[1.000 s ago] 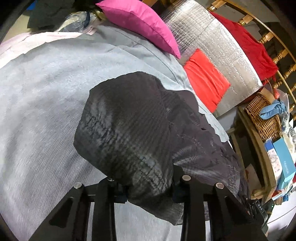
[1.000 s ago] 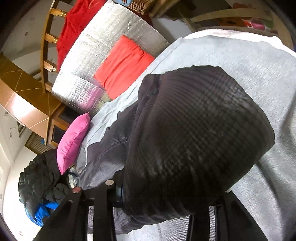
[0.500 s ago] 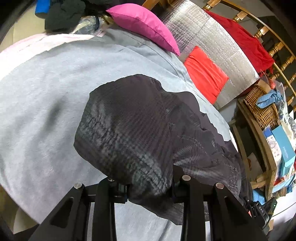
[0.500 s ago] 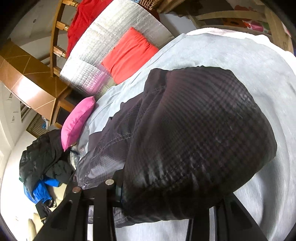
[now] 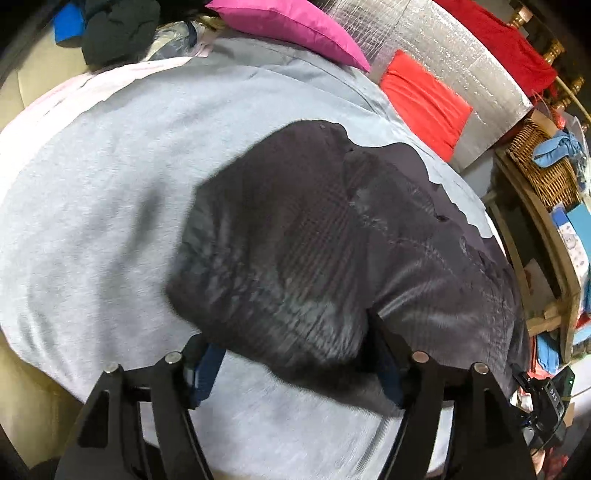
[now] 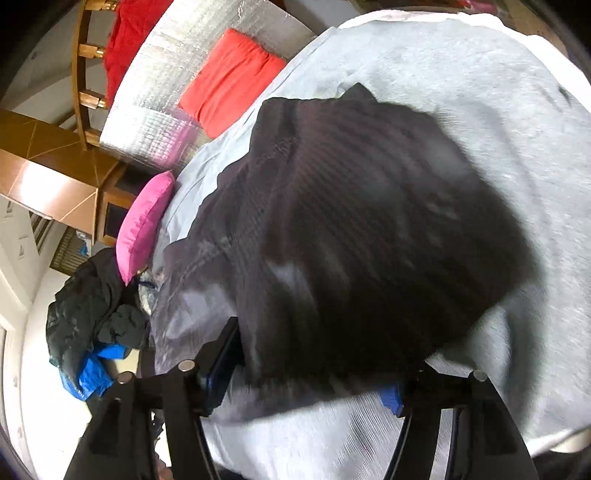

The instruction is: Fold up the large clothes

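A large dark jacket (image 5: pixel 332 236) lies bunched on a grey sheet (image 5: pixel 110 192). In the left wrist view my left gripper (image 5: pixel 295 365) has its jaws spread wide, and the jacket's near fold rests loosely between the fingers (image 5: pixel 207 369). In the right wrist view the same jacket (image 6: pixel 369 229) covers the sheet (image 6: pixel 480 74). My right gripper (image 6: pixel 306 384) is also open wide, with the jacket's edge draped over the gap between its fingers (image 6: pixel 221 362).
A pink pillow (image 5: pixel 288 26), a red cushion (image 5: pixel 424 99) and a silver foil mat (image 5: pixel 461 59) lie at the bed's far side. A wicker basket (image 5: pixel 543 162) and shelf clutter stand to the right. Dark and blue clothes (image 6: pixel 88 314) are piled beyond the bed.
Both grippers have opened and let go of the jacket, which was pinched in each. Both have drawn back slightly, and the jacket has settled onto the sheet.
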Tool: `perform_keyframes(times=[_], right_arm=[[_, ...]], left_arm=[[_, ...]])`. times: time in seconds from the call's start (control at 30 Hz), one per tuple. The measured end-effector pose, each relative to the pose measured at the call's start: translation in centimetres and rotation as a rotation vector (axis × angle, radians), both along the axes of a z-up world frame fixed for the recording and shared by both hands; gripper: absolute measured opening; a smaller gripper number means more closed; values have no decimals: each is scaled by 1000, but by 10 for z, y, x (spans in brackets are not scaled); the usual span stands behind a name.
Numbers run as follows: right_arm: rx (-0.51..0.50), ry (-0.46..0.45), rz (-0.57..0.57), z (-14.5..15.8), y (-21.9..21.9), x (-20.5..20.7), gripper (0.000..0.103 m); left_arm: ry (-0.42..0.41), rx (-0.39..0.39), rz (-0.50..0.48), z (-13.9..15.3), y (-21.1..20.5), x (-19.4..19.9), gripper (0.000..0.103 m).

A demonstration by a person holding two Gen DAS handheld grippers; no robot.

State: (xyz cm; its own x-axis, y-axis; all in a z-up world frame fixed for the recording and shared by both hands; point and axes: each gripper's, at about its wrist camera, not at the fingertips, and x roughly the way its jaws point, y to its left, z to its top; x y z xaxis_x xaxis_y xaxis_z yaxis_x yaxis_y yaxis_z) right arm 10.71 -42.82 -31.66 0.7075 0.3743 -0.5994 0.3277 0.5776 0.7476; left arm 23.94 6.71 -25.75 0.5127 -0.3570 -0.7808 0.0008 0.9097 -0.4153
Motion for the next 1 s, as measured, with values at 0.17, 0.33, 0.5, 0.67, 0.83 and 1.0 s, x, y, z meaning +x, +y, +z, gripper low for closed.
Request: perform_keyframes(times=[0.17, 0.33, 0.5, 0.67, 0.83, 1.0], right_arm=[[37, 45, 72, 1, -18, -35, 69], [-25, 32, 122, 21, -39, -61, 69], [-139, -43, 39, 53, -53, -36, 69], [-246, -53, 44, 54, -35, 7, 70], [-348, 60, 62, 25, -32, 25, 70], [-363, 30, 51, 32, -34, 19, 70]], left_arm=[[-57, 103, -25, 20, 23, -37, 74], [-179, 238, -32, 55, 24, -53, 76], [-230, 262, -58, 71, -7, -27, 79], [-205, 318, -123, 52, -49, 0, 79], [-107, 483, -177, 5, -74, 24, 83], [-193, 511, -159, 25, -74, 14, 83]])
